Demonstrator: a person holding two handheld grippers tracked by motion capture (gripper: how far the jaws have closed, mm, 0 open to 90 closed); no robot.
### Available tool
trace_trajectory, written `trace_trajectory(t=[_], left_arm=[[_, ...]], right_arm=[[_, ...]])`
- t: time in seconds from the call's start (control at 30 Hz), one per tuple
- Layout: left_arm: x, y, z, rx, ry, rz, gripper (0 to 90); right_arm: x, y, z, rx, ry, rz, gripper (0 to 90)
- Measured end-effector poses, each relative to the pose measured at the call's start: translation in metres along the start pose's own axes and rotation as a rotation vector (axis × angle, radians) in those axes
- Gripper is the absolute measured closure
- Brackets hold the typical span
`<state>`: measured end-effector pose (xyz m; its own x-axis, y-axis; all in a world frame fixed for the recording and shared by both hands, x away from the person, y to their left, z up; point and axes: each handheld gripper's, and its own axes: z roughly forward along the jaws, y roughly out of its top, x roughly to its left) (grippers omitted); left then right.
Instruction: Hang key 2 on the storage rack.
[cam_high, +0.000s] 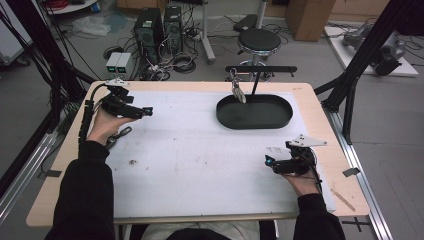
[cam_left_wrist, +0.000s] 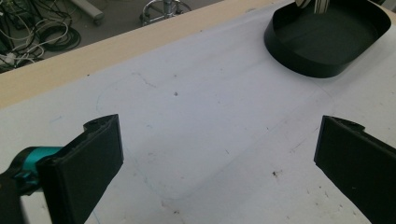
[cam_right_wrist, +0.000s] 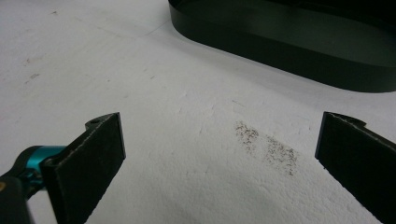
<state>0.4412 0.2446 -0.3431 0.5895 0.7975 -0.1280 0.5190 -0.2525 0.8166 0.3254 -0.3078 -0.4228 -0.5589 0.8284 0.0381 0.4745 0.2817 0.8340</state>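
My left gripper (cam_high: 146, 111) is held in a hand at the left of the white mat (cam_high: 200, 150), its jaws pointing right. In the left gripper view it (cam_left_wrist: 219, 135) stands open wide over bare mat with nothing between the jaws. My right gripper (cam_high: 269, 161) rests near the front right, pointing left. Its own view shows it (cam_right_wrist: 219, 130) open as well, above a patch of dark specks (cam_right_wrist: 266, 145). A black oval tray (cam_high: 226, 116) sits at the back right of the mat, also seen from each gripper (cam_left_wrist: 299, 60) (cam_right_wrist: 280, 51).
A small striped item (cam_high: 238, 92) hangs from a black stand (cam_high: 260, 69) over the tray's back rim. A metal tool (cam_high: 118, 136) lies by the left hand, with a bit of debris (cam_high: 133, 162) nearby. Wooden table edges (cam_high: 327, 140) border the mat.
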Motion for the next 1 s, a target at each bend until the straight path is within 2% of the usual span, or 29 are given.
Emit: trace_trajectory(t=[0.3, 0.53, 0.57, 0.77, 1.0], left_arm=[[0.007, -0.011, -0.007, 0.001, 0.007, -0.007, 1.7], [0.019, -0.026, -0.011, 0.003, 0.026, -0.043, 1.7], [0.023, -0.030, -0.011, 0.021, 0.030, -0.045, 1.7], [0.031, -0.038, -0.011, 0.024, 0.025, -0.064, 1.7], [0.047, -0.052, -0.010, 0.064, 0.041, -0.089, 1.7]], right_arm=[[0.001, -0.001, 0.001, 0.012, -0.008, -0.006, 0.7], [0.001, -0.001, 0.002, 0.020, -0.018, -0.013, 0.7], [0.001, -0.001, 0.002, 0.021, -0.020, -0.013, 0.7], [0.002, -0.001, 0.003, 0.031, -0.026, -0.021, 0.7], [0.003, -0.002, 0.004, 0.050, -0.037, -0.032, 0.7]])
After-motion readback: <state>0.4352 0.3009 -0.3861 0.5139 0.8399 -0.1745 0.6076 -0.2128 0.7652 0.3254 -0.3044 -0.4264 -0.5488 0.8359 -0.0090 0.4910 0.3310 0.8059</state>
